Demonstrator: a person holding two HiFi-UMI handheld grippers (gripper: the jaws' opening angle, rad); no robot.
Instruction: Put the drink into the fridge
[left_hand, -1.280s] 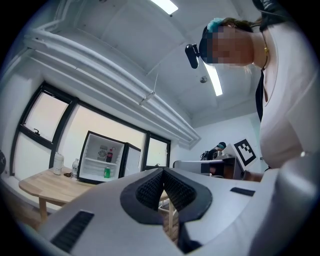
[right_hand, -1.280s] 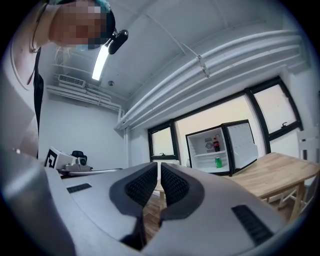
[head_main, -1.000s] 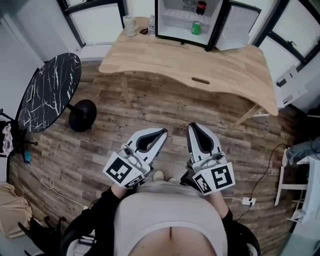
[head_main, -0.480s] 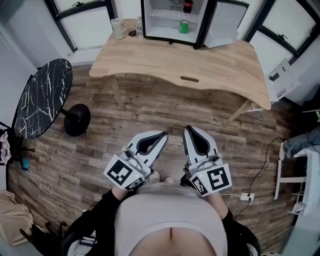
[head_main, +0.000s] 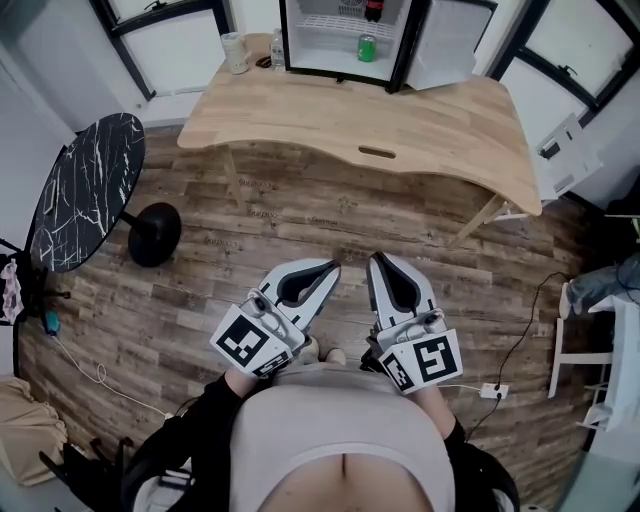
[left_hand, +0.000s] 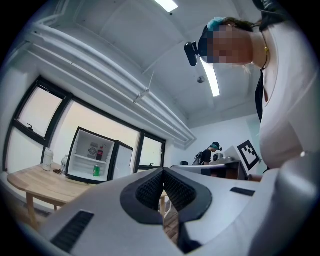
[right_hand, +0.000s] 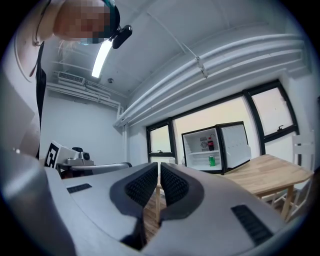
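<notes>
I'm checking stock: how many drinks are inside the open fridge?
2: a green can on the lower level and a dark bottle on the shelf above; others may be hidden.

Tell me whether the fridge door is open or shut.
Open. The fridge door stands swung aside, and a green can and dark bottle show inside.
</notes>
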